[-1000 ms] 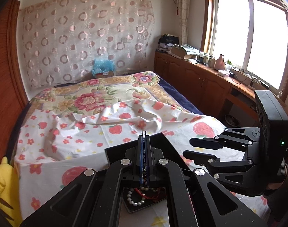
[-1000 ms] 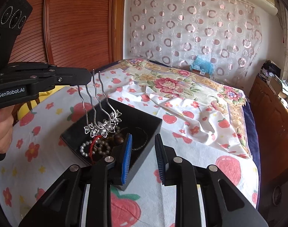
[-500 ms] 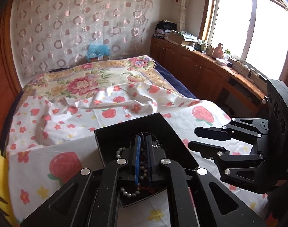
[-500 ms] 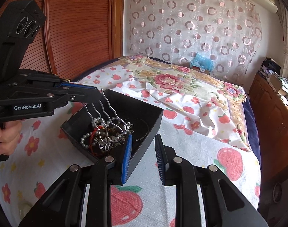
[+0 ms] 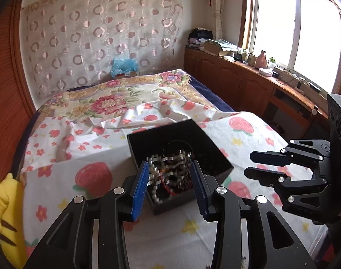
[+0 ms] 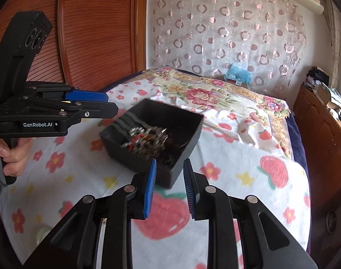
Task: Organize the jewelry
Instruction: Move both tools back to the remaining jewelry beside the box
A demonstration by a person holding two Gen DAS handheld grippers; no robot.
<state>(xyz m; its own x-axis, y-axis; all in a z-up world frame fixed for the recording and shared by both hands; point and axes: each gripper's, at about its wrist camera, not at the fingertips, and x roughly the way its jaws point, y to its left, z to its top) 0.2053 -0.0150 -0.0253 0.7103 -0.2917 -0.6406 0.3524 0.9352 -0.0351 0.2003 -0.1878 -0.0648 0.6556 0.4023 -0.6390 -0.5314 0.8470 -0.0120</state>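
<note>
A black open box (image 5: 199,134) (image 6: 188,136) sits on the strawberry-print sheet on the bed. Inside lie a silver wavy-pronged hair comb (image 5: 170,160) (image 6: 145,139), blurred by motion, a pearl bracelet (image 5: 156,194) and red and dark beads. My left gripper (image 5: 170,179) is open and empty, its blue pads on either side of the box's near corner; it also shows in the right wrist view (image 6: 110,105), beside the box's left edge. My right gripper (image 6: 169,179) is open and empty at the box's near corner; it shows at the right in the left wrist view (image 5: 249,163).
A yellow plush toy (image 5: 2,208) lies at the bed's left edge. A wooden panel (image 6: 92,33) stands left of the bed. A wooden cabinet (image 5: 249,85) with clutter runs under the window at the right. A floral quilt (image 5: 116,98) covers the far bed.
My left gripper lowered the silver hair comb into the box, then opened and let it go, and has drawn back a little. My right gripper stayed open near the box.
</note>
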